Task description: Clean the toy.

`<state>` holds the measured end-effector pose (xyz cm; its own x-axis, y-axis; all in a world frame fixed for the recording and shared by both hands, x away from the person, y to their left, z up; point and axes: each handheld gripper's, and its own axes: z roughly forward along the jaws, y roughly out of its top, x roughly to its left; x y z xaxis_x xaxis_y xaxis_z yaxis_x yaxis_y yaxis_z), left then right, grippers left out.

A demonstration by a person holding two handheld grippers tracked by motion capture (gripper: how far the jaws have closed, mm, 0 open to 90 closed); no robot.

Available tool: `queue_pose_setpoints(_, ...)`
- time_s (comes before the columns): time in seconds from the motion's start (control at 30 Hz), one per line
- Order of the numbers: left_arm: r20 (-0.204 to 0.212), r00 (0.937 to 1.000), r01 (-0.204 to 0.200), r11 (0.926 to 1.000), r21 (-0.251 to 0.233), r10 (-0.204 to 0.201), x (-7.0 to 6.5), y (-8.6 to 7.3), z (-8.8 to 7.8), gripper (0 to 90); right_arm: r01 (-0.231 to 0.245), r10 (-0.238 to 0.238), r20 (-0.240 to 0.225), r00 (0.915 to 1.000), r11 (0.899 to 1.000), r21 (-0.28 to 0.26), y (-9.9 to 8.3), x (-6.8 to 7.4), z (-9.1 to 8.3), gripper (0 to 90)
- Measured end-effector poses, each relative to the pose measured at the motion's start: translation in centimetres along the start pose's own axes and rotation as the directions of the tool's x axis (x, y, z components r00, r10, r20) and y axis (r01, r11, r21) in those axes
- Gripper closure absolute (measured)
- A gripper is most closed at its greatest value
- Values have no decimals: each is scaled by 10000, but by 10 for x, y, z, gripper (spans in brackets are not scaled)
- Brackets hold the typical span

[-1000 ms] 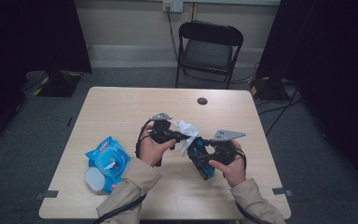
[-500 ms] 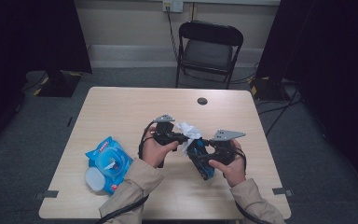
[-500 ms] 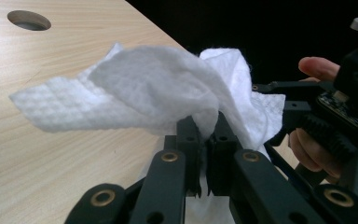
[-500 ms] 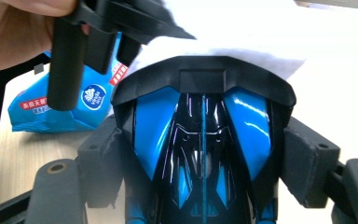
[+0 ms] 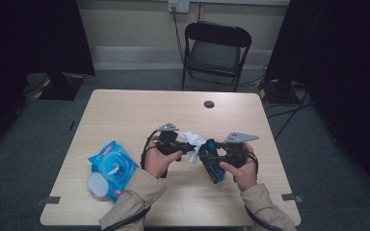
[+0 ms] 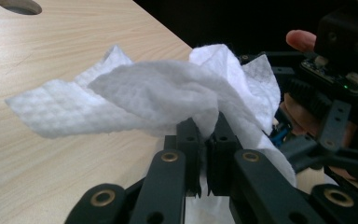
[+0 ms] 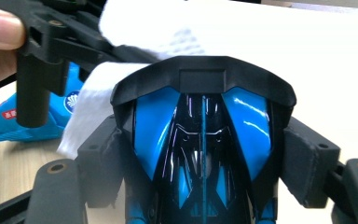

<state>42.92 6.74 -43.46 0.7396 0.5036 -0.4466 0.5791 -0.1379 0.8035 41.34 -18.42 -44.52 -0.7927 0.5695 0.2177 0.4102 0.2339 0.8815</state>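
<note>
A dim room with dark curtains at both sides and a pale back wall bearing a socket (image 5: 178, 6) encloses a grey carpeted floor (image 5: 38, 130), on which cables trail at the right. A black folding chair (image 5: 215, 48) stands behind the bench (image 5: 125, 110), a light wood-grain rectangular top with a round dark cable hole (image 5: 209, 104) near its far edge. A person's two sleeved forearms enter from the near edge, over the middle of the bench. At the near left of the bench lies a blue pack of wipes (image 5: 110, 164), its lid flap open, well apart from the hands. The right tongs (image 5: 211, 161) stand wide and press on both sides of a blue and black toy car (image 7: 200, 140), held above the bench just right of centre; in the right gripper view its glossy body lies lengthwise between the two pads. The left tongs (image 6: 204, 140) are closed almost fully, pinching a crumpled white wipe (image 6: 144, 93); the wipe hangs between the two grippers, and in the right gripper view it lies against the car's far end.
</note>
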Motion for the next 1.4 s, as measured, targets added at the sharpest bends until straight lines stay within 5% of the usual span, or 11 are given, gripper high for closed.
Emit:
queue_pose_setpoints(0.2, -261, 9996, -83, 9998, -190, 78, 5, -5, -11, 861, -210, 212, 122, 9997, 9997, -160, -1, -7, -6, 255)
queue_pose_setpoints(0.6, -226, 9980, -587, 9974, 428, 597, 4, -33, -14, 861, -246, 262, 257, 9993, 9978, -612, 7, -12, -17, 255)
queue_pose_setpoints(0.8, 133, 9957, -929, 9921, 839, 921, -2, -44, -1, 860, -159, 170, 171, 9997, 9977, -655, 11, -8, -16, 255)
queue_pose_setpoints(1.23, 1257, 9789, -1763, 9767, 1228, 1609, -20, -48, 31, 858, -224, 217, -119, 9997, 9978, -627, 14, -4, -9, 255)
queue_pose_setpoints(1.4, 1299, 9817, -1530, 9830, 1014, 1394, -19, -47, 34, 855, -236, 219, -326, 9992, 9983, -540, 11, -2, -5, 255)
